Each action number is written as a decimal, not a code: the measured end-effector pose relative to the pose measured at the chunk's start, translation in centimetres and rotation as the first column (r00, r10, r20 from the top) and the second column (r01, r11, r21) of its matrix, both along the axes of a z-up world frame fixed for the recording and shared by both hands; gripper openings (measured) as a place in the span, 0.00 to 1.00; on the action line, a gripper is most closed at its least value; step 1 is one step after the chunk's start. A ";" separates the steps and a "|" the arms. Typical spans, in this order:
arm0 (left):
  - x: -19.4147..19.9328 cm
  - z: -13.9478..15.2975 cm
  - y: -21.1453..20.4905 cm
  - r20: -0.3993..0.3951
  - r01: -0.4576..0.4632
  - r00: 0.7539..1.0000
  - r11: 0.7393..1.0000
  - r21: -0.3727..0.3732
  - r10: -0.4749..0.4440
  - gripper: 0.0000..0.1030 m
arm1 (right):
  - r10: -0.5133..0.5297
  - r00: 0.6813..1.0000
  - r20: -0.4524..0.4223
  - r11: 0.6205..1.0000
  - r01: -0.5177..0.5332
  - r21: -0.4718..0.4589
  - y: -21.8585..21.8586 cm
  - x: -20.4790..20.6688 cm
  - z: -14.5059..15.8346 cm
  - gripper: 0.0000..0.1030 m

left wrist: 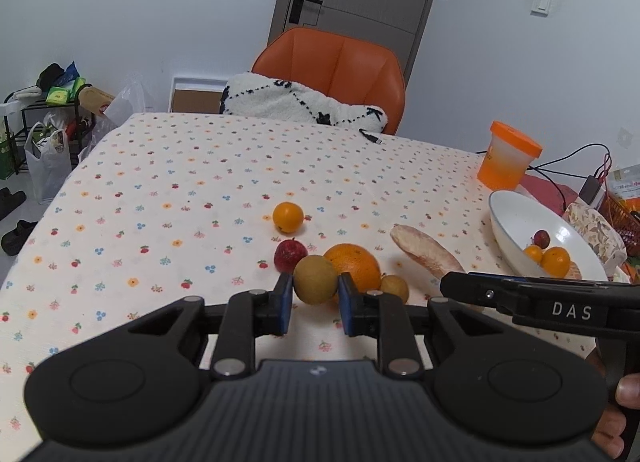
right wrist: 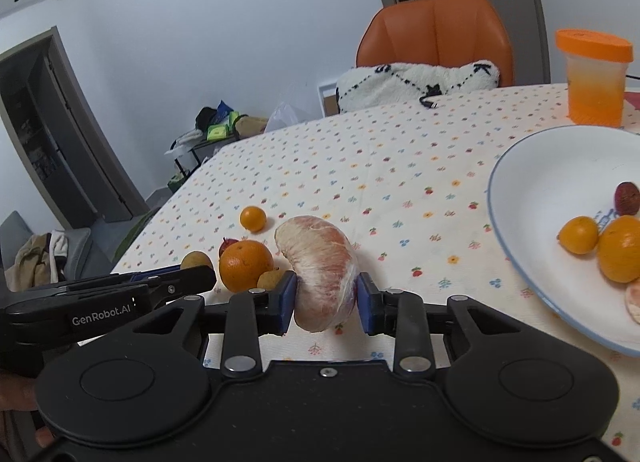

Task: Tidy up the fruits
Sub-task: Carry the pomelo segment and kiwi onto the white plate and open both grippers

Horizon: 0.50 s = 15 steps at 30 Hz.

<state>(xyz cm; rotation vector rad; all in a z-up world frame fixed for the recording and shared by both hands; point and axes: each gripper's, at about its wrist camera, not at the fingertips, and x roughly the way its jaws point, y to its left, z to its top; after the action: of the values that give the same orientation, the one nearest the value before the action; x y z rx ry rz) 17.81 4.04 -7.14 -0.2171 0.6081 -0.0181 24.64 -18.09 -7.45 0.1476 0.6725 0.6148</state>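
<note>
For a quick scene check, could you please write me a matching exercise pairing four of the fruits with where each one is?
Things:
1. round yellow-green fruit
2. peeled pink pomelo segment
3. small dark red lychee
4. small orange kumquat

Places:
A. in the white bowl
B. alone on the floral tablecloth
C. between the left gripper's fingers
D. between the right gripper's fingers

Pairs: 1-C, 2-D, 3-A, 4-B

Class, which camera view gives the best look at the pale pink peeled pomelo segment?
The right wrist view: the pale pink peeled pomelo segment fills the centre between the right gripper fingers, membrane texture clear. The left wrist view shows it smaller, off to the right, partly behind the other gripper.
</note>
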 end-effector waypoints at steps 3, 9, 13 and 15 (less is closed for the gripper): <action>-0.2 0.3 -0.4 0.009 0.008 1.000 1.000 -0.003 -0.008 0.22 | -0.017 1.000 0.015 1.000 0.017 0.009 -0.8 -0.4 0.6 0.29; -0.2 1.2 -1.6 0.029 0.031 0.999 0.999 0.006 -0.031 0.22 | -0.052 0.998 0.047 0.998 0.051 0.027 -2.7 -1.1 1.6 0.29; -0.1 1.9 -2.7 0.046 0.046 0.998 0.999 0.003 -0.047 0.22 | -0.077 0.995 0.061 0.997 0.074 0.037 -4.0 -1.5 2.1 0.29; -0.1 2.2 -3.4 0.053 0.057 0.997 0.998 0.007 -0.057 0.22 | -0.088 0.994 0.070 0.995 0.085 0.043 -4.6 -1.6 2.3 0.29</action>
<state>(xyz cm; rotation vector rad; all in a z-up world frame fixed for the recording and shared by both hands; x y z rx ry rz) 17.74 0.68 -4.89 -0.1938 0.5611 -0.0772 23.02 -22.71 -5.16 0.1904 0.5819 0.5485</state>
